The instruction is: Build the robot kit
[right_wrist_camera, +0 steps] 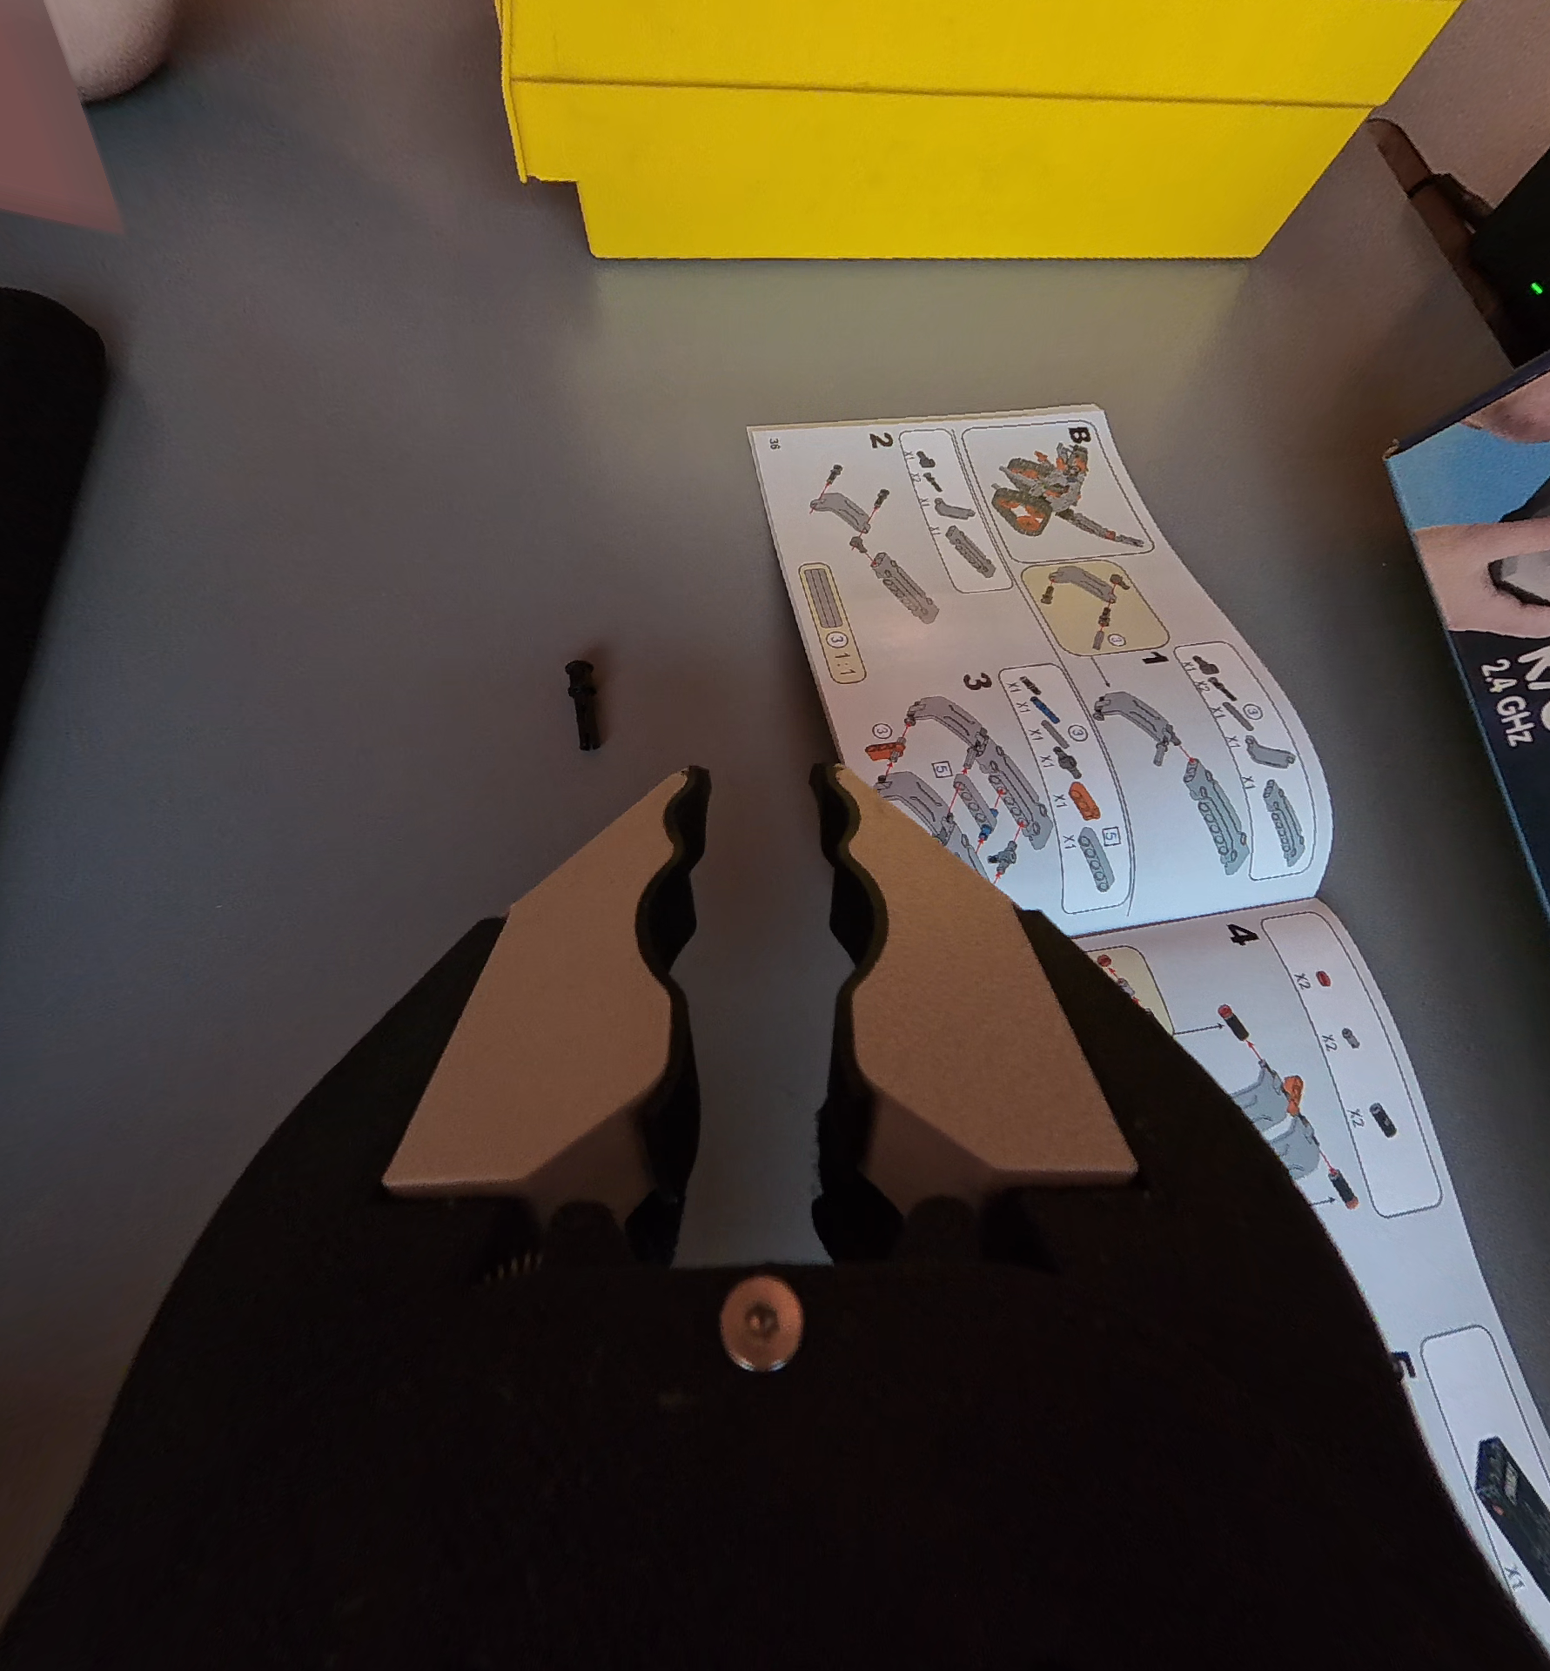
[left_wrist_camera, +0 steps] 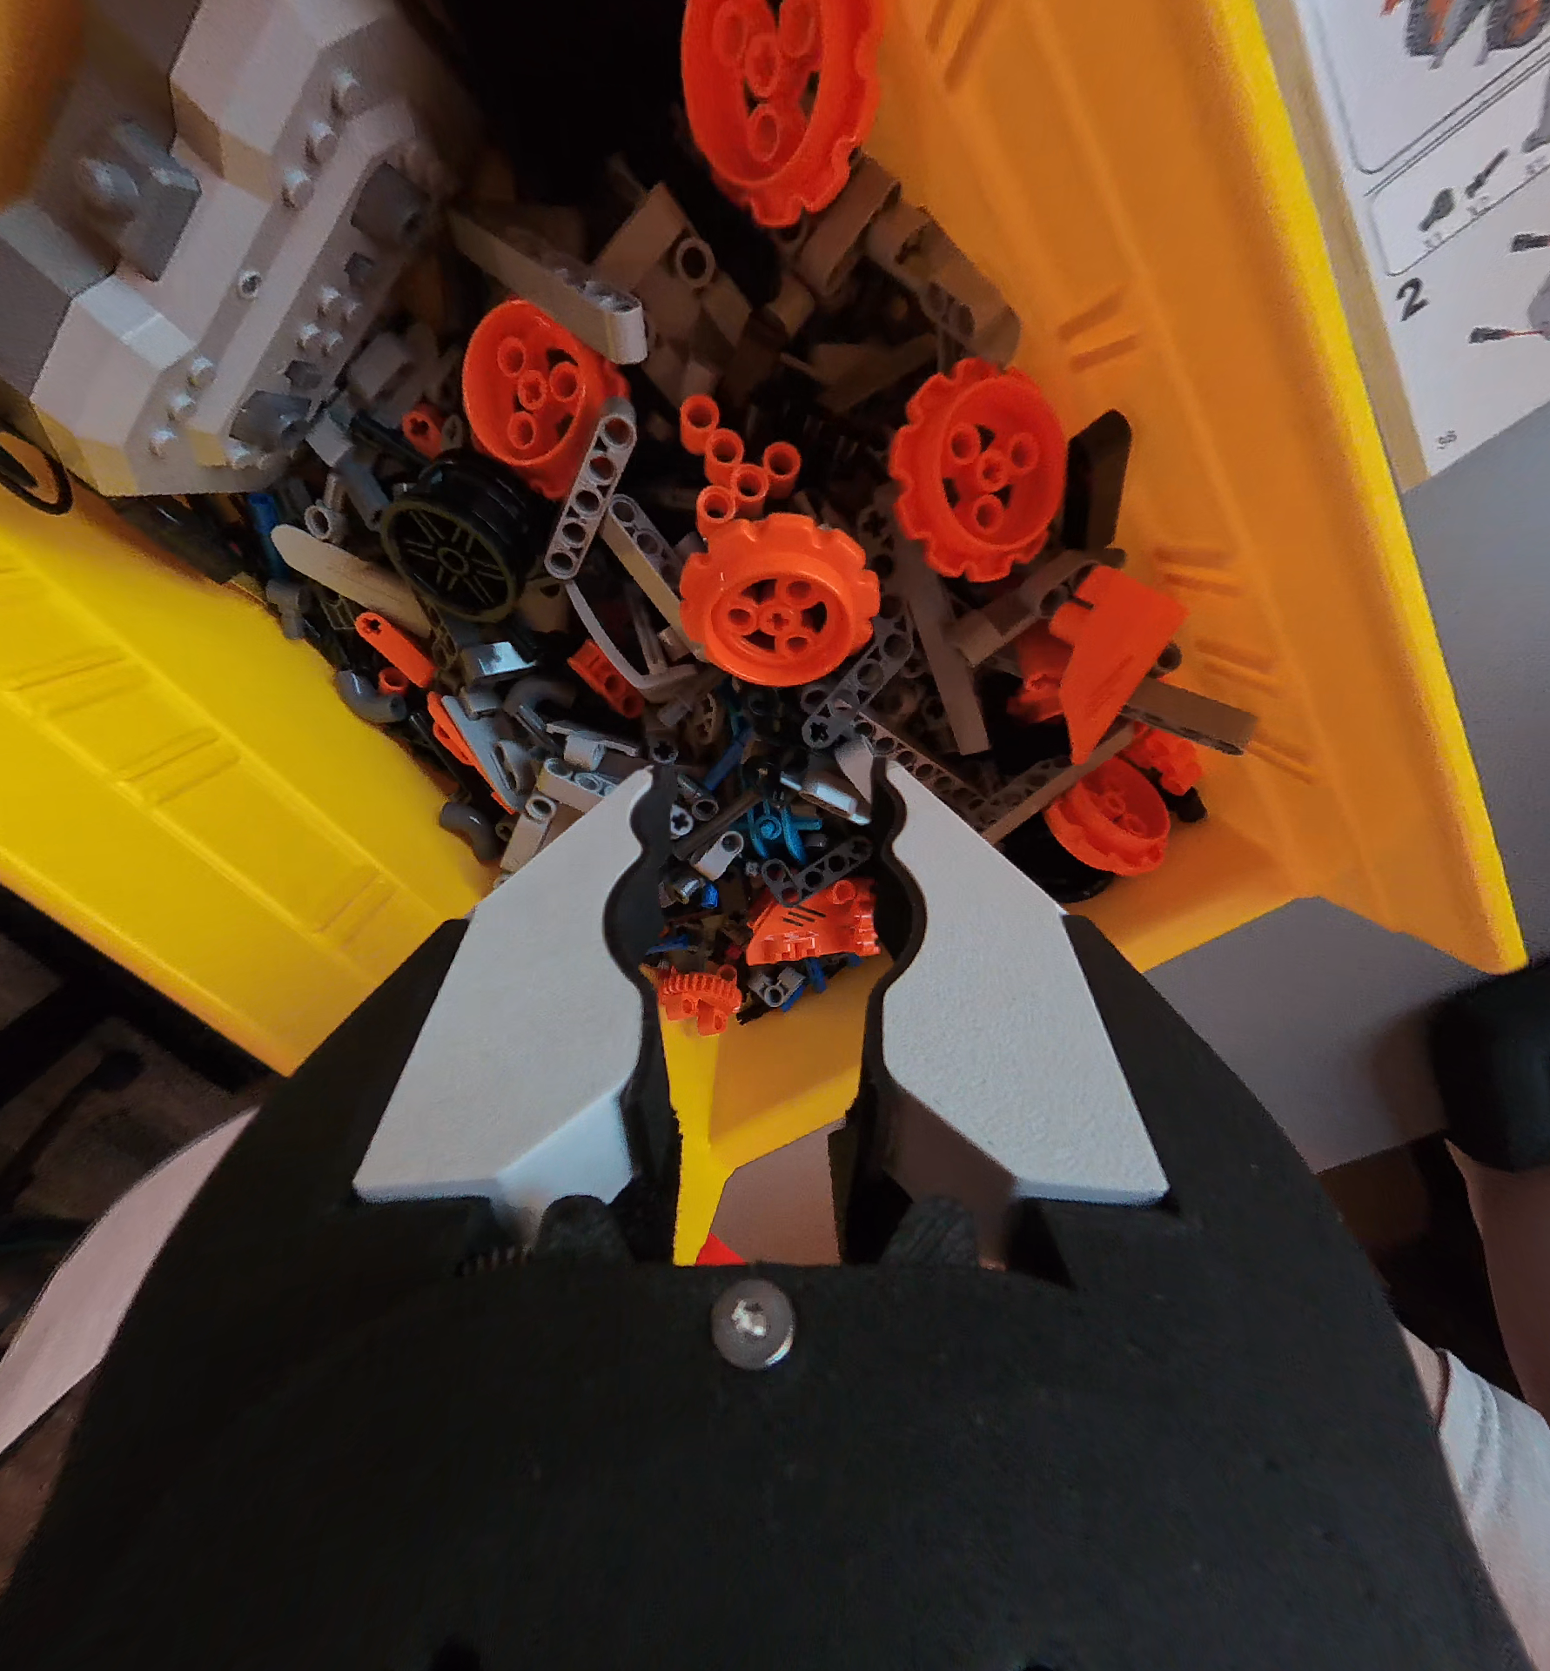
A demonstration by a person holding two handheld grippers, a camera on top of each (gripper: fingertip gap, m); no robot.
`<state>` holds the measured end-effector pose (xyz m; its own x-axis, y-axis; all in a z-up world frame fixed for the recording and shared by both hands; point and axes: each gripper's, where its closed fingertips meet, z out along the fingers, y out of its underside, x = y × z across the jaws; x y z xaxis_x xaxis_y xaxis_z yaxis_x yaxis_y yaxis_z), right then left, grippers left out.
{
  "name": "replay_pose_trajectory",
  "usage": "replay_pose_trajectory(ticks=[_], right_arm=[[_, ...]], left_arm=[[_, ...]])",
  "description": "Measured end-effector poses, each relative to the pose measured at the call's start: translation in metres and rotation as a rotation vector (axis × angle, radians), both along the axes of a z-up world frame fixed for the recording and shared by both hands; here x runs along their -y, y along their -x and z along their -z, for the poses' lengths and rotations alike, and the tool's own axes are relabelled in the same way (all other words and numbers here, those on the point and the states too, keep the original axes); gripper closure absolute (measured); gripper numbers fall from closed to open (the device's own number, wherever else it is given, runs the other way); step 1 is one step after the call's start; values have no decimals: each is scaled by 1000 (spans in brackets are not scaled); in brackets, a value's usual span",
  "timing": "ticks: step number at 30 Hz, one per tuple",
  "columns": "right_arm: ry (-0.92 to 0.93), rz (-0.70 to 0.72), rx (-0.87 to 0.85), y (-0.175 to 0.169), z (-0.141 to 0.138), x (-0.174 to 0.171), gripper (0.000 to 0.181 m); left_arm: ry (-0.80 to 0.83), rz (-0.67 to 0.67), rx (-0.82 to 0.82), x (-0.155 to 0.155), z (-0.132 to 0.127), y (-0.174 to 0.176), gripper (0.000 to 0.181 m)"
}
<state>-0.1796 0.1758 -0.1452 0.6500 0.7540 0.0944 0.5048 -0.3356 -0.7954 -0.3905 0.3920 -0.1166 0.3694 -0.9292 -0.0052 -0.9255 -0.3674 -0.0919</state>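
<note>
My left gripper [left_wrist_camera: 773, 779] is open and empty, held over the near end of a yellow bin [left_wrist_camera: 165, 723] full of loose building-toy parts. Just past its tips lie small grey, black and blue pins and beams [left_wrist_camera: 771, 832]. Orange wheels [left_wrist_camera: 775, 601] lie farther in, and a large grey block [left_wrist_camera: 201, 271] sits at the far left. My right gripper [right_wrist_camera: 760, 776] is open and empty, low over a grey table [right_wrist_camera: 346, 542]. A small black pin [right_wrist_camera: 583, 703] lies on the table just left of and beyond its left fingertip. An open instruction booklet [right_wrist_camera: 1069, 687] lies at its right.
The yellow bin's outer wall [right_wrist_camera: 916, 145] stands at the far side of the table in the right wrist view. A blue printed box [right_wrist_camera: 1530, 687] lies at the right edge. A black object [right_wrist_camera: 2, 542] fills the left edge. A dark device with a green light [right_wrist_camera: 1539, 271] sits far right. Tip to tip, the grippers are about 30 centimetres apart. The small black pin [right_wrist_camera: 583, 703] is closer to my right gripper, around 6 centimetres from its tips; the left tips are 25 centimetres off. The right gripper is farther from the large grey block [left_wrist_camera: 201, 271], some 40 centimetres, than the left, some 11 centimetres.
</note>
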Motion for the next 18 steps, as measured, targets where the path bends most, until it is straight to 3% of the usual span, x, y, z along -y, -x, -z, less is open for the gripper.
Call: replay_pose_trajectory(ticks=[18], right_arm=[[-208,119,-100,-14,-32,-22,158]], left_arm=[[-92,26,-69,5,3,-27,133]])
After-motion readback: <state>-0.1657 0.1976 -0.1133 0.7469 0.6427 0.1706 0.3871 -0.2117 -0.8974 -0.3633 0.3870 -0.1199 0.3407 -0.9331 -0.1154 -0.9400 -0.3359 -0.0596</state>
